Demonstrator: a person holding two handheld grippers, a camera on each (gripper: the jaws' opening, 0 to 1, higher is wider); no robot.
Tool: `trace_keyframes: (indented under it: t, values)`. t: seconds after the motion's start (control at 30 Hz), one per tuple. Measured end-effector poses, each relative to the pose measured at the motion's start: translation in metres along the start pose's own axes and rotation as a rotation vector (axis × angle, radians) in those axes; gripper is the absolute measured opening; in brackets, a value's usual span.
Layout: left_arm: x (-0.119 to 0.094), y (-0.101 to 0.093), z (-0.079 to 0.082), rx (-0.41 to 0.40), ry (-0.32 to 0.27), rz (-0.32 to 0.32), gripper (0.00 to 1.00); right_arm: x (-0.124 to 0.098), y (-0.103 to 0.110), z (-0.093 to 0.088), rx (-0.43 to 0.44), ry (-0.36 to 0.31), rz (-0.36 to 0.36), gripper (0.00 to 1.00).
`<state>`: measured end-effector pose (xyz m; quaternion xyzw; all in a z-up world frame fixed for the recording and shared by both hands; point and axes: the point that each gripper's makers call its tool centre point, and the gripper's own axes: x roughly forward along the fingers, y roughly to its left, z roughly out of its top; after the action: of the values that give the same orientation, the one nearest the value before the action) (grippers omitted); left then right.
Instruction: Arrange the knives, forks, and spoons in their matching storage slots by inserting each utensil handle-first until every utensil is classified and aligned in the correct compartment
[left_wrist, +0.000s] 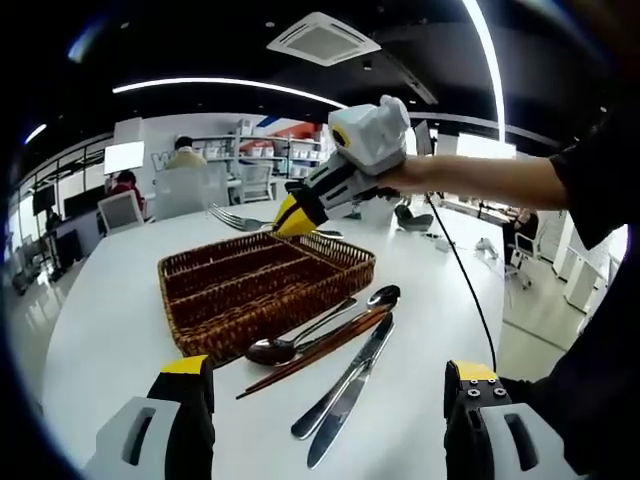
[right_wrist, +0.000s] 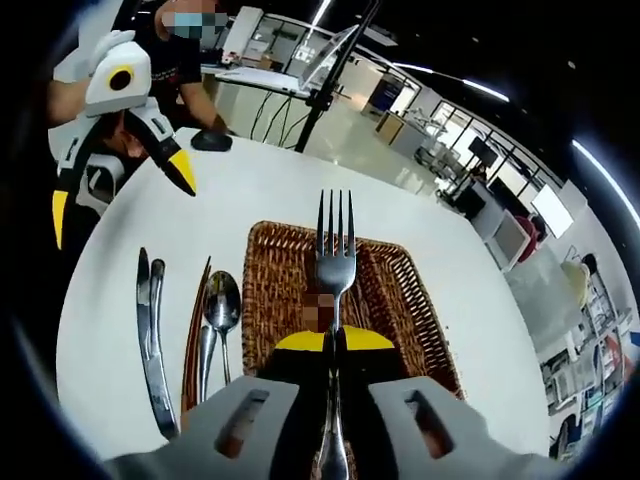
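Right gripper jaws clamped on fork above wicker tray; left gripper jaws open, holding nothing.

Desk: your white round surface; it carries everything below
Basket: wicker tray with slots, resting on your desk
Beside it: spoons, chopsticks, knives, lying loose on your desk
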<state>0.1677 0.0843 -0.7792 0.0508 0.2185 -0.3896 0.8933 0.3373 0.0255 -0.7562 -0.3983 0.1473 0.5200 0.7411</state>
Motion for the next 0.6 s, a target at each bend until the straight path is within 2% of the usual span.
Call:
trace_keyframes:
  t: [0.27, 0.5, 0.6]
  values:
    - [-0.005, 0.003, 0.000, 0.002, 0.002, 0.018, 0.99, 0.021, -0.007, -0.003, -0.003, 0.015, 0.052, 0.01]
    - [-0.010, 0.005, -0.002, 0.004, 0.010, 0.030, 0.99, 0.035, -0.014, -0.010, 0.106, -0.002, 0.092, 0.01]
    - [-0.011, 0.006, -0.002, 0.002, 0.009, 0.033, 0.99, 0.038, -0.015, -0.015, 0.096, 0.012, 0.092, 0.01]
